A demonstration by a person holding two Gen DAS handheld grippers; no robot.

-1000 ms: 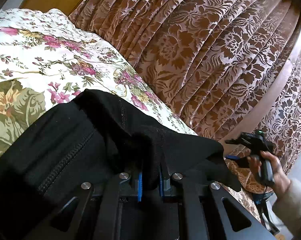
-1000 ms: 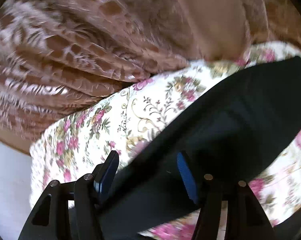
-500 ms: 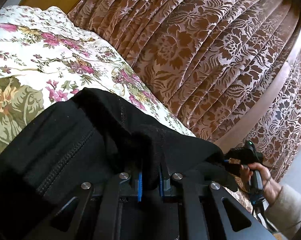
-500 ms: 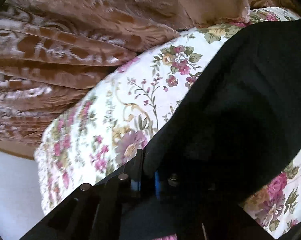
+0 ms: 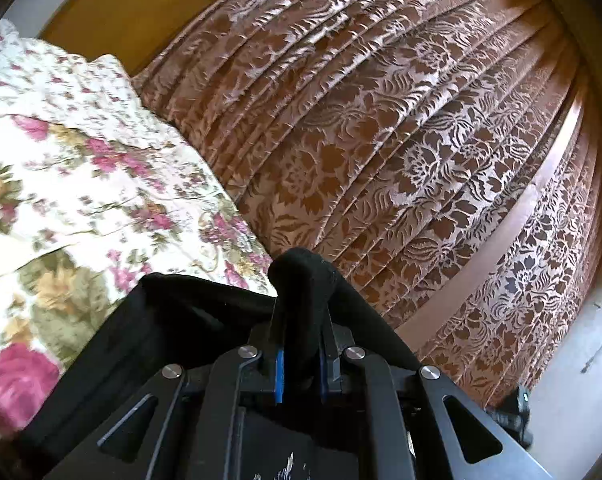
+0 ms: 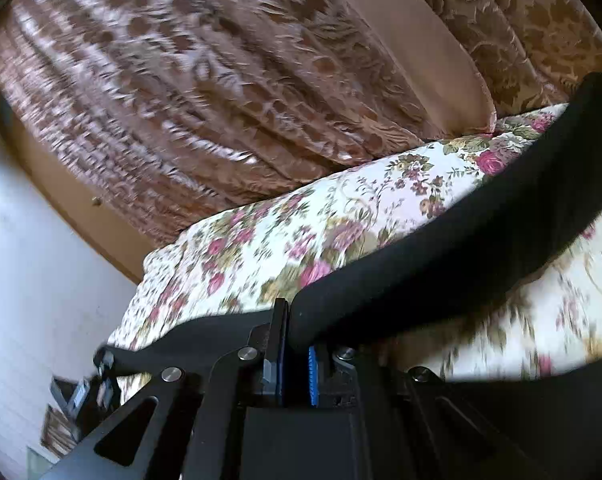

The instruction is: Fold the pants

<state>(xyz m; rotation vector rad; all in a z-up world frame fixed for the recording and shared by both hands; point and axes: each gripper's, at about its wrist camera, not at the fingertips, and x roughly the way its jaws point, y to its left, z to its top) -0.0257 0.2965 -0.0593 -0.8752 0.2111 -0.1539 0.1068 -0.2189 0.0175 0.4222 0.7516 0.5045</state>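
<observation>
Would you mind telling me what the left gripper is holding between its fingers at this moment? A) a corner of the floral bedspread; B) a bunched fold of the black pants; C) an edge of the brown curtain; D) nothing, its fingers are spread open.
B: in the left wrist view the left gripper is shut on a bunched fold of the black pants, which stands up between its blue pads.

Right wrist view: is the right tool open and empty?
No: the right tool is shut on an edge of the black pants.
</observation>
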